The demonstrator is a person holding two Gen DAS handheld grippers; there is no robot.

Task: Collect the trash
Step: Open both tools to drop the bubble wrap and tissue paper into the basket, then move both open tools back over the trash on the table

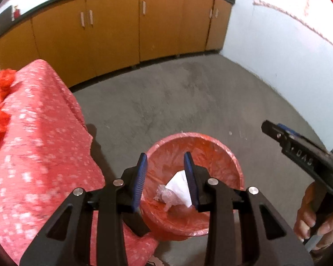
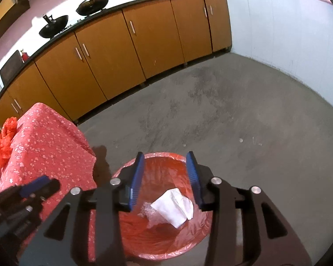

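Note:
A round bin with a red plastic liner point(image 1: 219, 155) stands on the grey floor beside the table; it also shows in the right wrist view point(image 2: 166, 161). Inside lie a white crumpled paper point(image 1: 179, 186) point(image 2: 173, 208) and a clear plastic wrapper point(image 1: 164, 196) point(image 2: 149, 215). My left gripper point(image 1: 166, 157) is open and empty above the bin. My right gripper point(image 2: 165, 157) is open and empty above the bin too. The right gripper shows at the right edge of the left wrist view point(image 1: 270, 128); the left one shows at lower left in the right wrist view point(image 2: 46, 185).
A table under a red floral cloth point(image 1: 33, 144) point(image 2: 48, 146) stands left of the bin, with a red plastic bag point(image 1: 0, 102) point(image 2: 4, 141) on it. Orange cabinets point(image 1: 113, 28) point(image 2: 126, 53) line the far wall under a black counter with woks point(image 2: 91, 4). A white wall point(image 1: 277, 55) is on the right.

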